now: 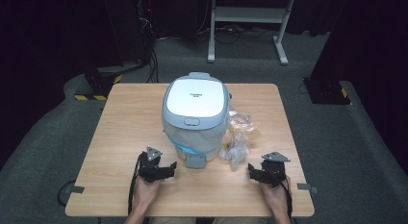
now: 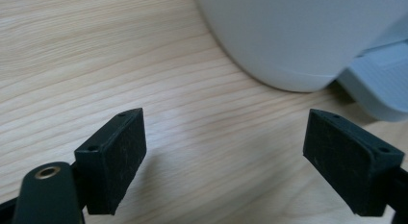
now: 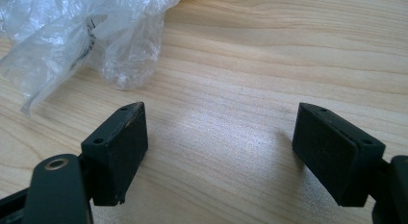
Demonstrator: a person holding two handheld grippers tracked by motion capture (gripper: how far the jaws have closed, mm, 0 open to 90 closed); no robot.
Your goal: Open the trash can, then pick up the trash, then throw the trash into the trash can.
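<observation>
Hand-held grippers, left [image 1: 166,167] and right [image 1: 254,172], rest wide and empty low in the frame; lidded trash bin [image 1: 195,113] sits mid-tabletop [image 1: 120,123], plastic bags [image 1: 238,137] beside it. Nothing is started, I'd say; reaching in comes next.

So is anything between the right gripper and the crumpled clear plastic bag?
Nothing visible. The right gripper has open, empty jaws over bare table, and the plastic bag lies just ahead of its left-hand jaw in the right gripper view, beside the bin.
</observation>
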